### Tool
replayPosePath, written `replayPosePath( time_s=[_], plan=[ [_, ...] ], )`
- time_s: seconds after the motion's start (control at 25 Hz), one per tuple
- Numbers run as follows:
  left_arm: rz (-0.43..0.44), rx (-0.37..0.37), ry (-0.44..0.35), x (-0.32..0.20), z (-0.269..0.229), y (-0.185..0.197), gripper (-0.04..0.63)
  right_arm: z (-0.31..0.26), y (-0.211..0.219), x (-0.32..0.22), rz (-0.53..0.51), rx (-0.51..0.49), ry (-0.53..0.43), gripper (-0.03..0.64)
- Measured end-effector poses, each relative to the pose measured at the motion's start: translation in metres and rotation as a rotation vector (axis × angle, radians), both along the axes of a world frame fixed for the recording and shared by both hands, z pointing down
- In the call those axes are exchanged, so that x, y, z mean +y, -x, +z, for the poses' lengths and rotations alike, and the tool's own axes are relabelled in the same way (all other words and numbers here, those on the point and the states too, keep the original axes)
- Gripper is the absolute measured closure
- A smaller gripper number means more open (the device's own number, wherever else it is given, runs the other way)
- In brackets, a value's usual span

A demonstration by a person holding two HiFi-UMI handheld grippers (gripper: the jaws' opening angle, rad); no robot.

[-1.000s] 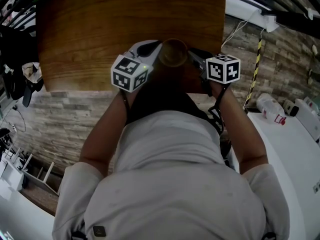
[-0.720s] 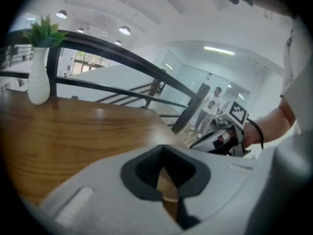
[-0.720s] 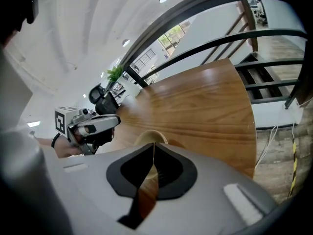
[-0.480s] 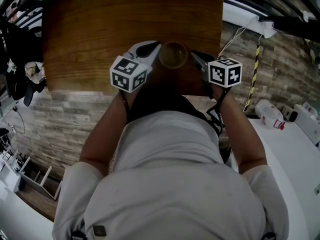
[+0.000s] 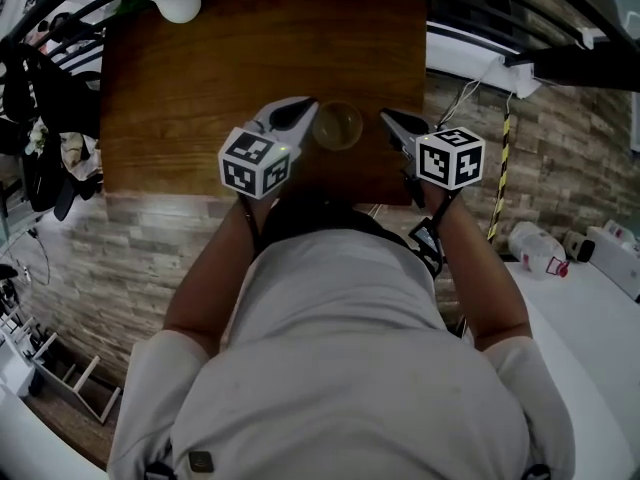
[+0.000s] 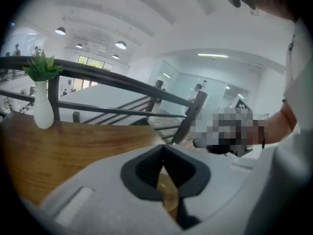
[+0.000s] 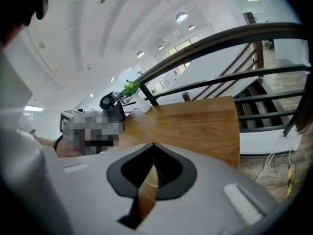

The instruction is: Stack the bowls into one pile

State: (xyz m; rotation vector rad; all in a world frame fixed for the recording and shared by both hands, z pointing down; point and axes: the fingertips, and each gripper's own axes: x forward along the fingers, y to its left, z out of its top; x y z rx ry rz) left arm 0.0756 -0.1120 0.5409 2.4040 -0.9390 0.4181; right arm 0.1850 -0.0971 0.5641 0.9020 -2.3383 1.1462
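- Amber bowl pile (image 5: 338,126) on the wooden counter (image 5: 200,78), between the two grippers and towards the near edge; number of bowls in it impossible to tell.
- Left gripper (image 5: 308,108): closed tip to tip, grips nothing; shows only a sliver of amber through the slit behind its pads.
- Right gripper (image 5: 390,121): likewise closed, clamps nothing; frames counter wood and a pale curve of bowl through its own slit.
- Flank the pile, one on each side, tips angled inward and down towards it, neither seen touching it.
- Sits just to the right of the left gripper's tip and a little farther to the left of the right gripper's; left hand the nearer, by a small margin.
- No long axis to reckon with: round, open side up, reachable from either flank alike.
- Looks, at a guess, like a finished stack; no loose bowl elsewhere on the counter in view, only a white vase (image 5: 177,3) at the far left corner.
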Motion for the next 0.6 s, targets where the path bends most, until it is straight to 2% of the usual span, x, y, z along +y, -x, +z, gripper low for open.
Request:
replayPosePath(
  time_s=[0.4,0.6],
  plan=[
    [-0.008,-0.002,-0.134,0.033,-0.085,-0.023,0.591,-0.096,-0.022,0.028,0.002,-0.041,-0.169,0.609],
    [-0.003,0.001,-0.219,0.049,-0.142,-0.036,0.591,-0.157,-0.034,0.039,0.005,-0.055,-0.271,0.609]
  ],
)
